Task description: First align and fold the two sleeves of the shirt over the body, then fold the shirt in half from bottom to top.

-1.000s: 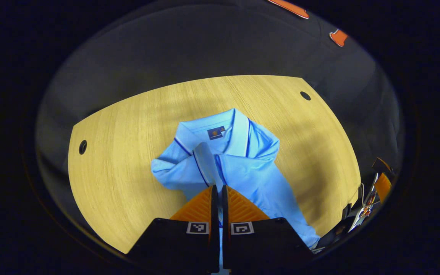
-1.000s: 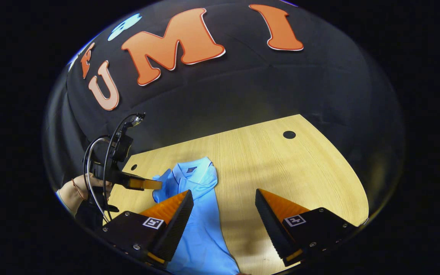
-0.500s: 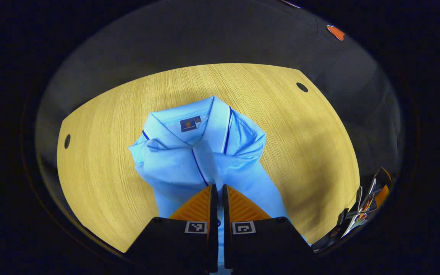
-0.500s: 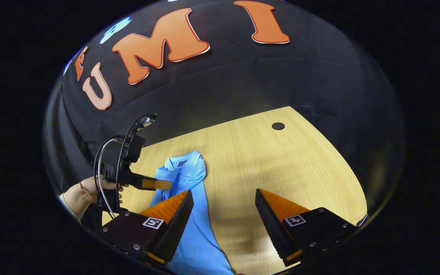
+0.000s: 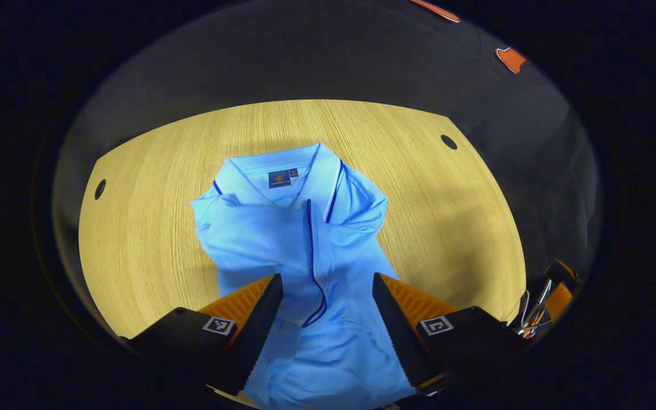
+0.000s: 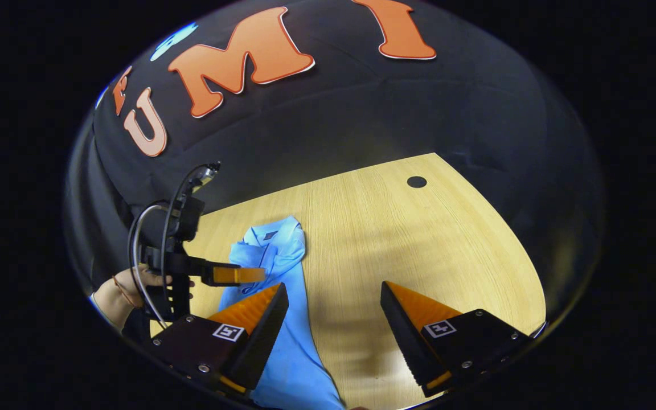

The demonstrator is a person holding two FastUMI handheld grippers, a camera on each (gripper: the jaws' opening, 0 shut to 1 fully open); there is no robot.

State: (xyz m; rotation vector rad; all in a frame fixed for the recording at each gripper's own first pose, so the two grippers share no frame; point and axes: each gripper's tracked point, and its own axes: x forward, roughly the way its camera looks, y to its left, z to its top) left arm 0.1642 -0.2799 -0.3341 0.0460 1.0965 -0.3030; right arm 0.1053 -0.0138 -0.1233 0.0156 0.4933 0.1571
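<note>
Both sleeves look already laid across the body of the shirt, which lies on the wooden table with its collar at the far end and its hem toward you, so by my reading the bottom-to-top fold is what remains. Your left gripper hangs just above the chest with its fingers spread apart and nothing between them; the dark-piped sleeve edge runs down through the gap. In the right gripper view the right gripper is likewise open and empty, over bare table just right of the shirt, with the other gripper and your hand showing at the left. Expect this cloth to be light, thin and limp: it should drape, crease and slide easily on the smooth wood, and a pinch in the middle would likely drag the folded sleeves out of line. Take hold at the hem, one gripper near each bottom corner, catching every layer at the edge. Whether the hem lies flat I cannot tell, since the near end is cut off in both views.
</note>
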